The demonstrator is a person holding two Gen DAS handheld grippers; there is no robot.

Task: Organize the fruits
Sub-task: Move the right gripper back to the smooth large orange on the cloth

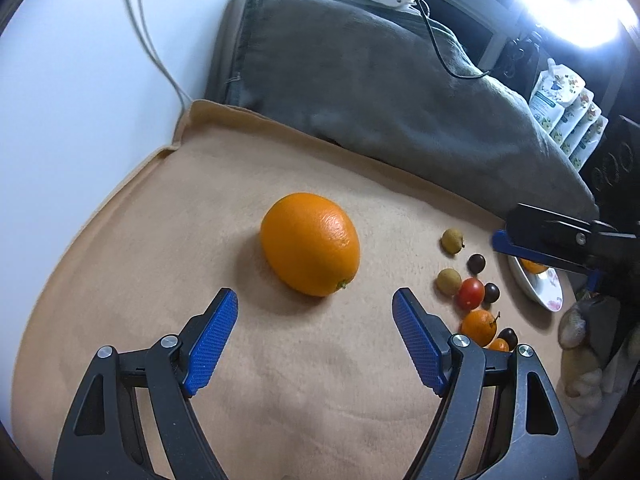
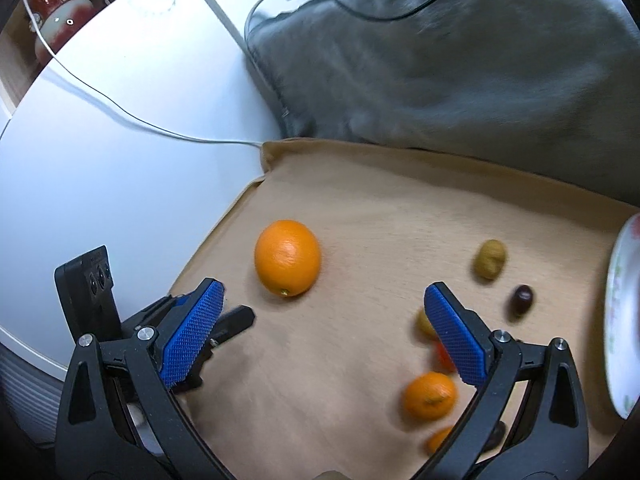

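A large orange (image 1: 310,244) lies on the beige cloth (image 1: 240,400), just beyond my open, empty left gripper (image 1: 314,312). It also shows in the right wrist view (image 2: 287,258). To its right lie small fruits: two tan longans (image 1: 452,241), a cherry tomato (image 1: 471,293), dark grapes (image 1: 476,263) and a small mandarin (image 1: 479,326). My right gripper (image 2: 322,308) is open and empty above the cloth, with the mandarin (image 2: 429,395) and a longan (image 2: 489,259) near its right finger. A white floral plate (image 1: 538,288) holds an orange fruit at the right.
A grey folded blanket (image 1: 380,92) lies behind the cloth with a black cable across it. A white tabletop (image 2: 100,160) with white cables lies to the left. Refill pouches (image 1: 568,112) stand at the far right. A red and white figurine (image 2: 60,12) sits far left.
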